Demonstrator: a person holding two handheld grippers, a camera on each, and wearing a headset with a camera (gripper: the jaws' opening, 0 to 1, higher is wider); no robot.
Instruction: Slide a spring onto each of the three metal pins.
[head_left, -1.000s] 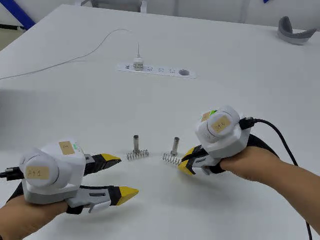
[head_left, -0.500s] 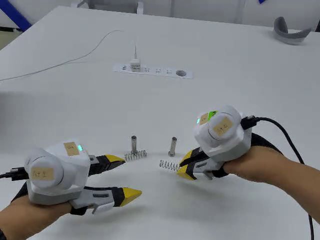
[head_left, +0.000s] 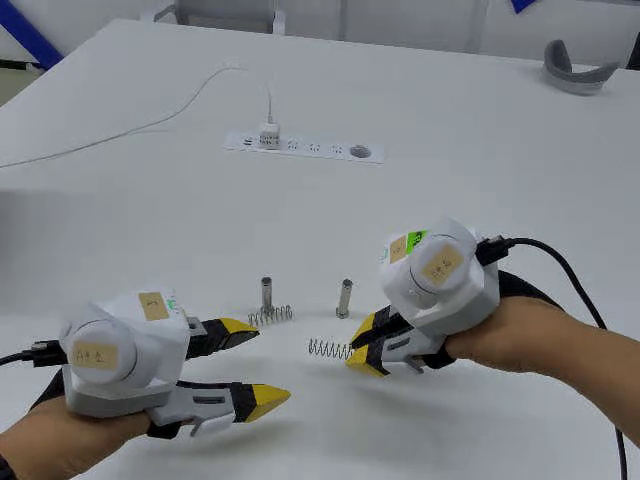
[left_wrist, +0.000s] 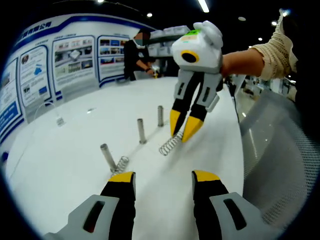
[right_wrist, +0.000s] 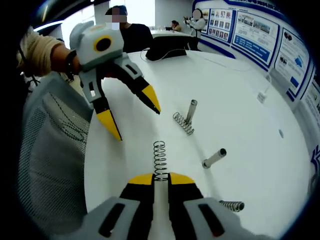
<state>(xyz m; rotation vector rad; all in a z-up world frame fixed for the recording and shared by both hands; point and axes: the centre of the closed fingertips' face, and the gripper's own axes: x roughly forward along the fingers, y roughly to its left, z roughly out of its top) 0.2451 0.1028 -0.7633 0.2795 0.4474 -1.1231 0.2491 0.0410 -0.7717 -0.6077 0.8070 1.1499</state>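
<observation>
Right claw (right_wrist: 161, 179) is pinching one end of a spring (right_wrist: 160, 159), now drawn farther back from the three upright pins (left_wrist: 141, 131) than before, while two other springs (right_wrist: 183, 123) are lying on the desk (head_left: 450, 150) and left claw (left_wrist: 165, 179) is hovering wide open.

White table (head_left: 480, 150), poster wall (left_wrist: 60, 55), ceiling lights (left_wrist: 203, 5)

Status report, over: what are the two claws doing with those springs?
Right claw shut on one spring. Left claw open, empty. Three pins bare; second spring lying loose beside them.
</observation>
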